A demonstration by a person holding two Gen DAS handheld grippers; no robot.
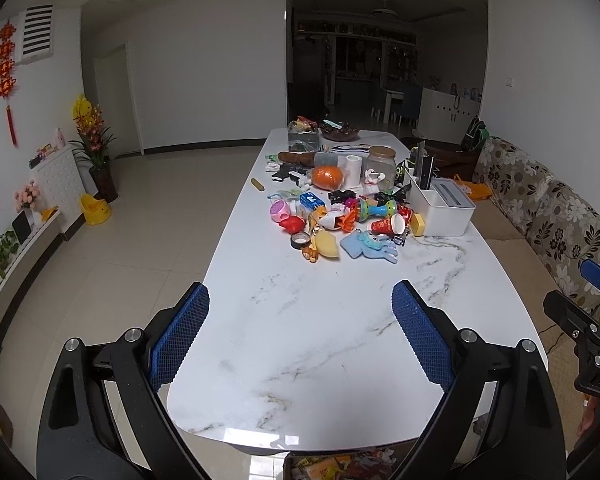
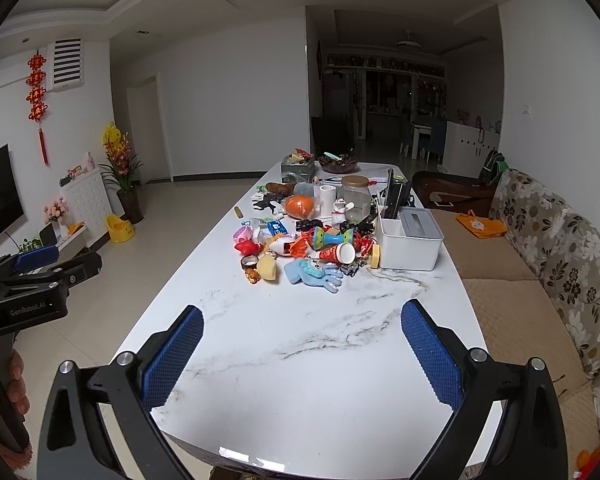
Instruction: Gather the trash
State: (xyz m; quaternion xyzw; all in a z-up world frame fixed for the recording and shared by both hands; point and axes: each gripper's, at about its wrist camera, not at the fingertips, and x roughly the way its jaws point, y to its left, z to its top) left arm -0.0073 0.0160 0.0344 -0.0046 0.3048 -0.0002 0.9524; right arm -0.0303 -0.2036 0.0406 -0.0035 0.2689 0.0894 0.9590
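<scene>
Left wrist view: the left gripper point(image 1: 300, 308) hovers with jaws apart over the marble table point(image 1: 320, 340); the clutter pile point(image 1: 336, 212) lies far ahead

Right wrist view: the right gripper point(image 2: 302, 330) is likewise spread wide, gripping nothing, near the white box point(image 2: 410, 240)

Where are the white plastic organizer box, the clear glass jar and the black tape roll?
white plastic organizer box point(image 2: 406, 254): right wrist view, front wall.
clear glass jar point(image 2: 356, 200): right wrist view, glass body.
black tape roll point(image 1: 300, 241): left wrist view, top rim.
</scene>
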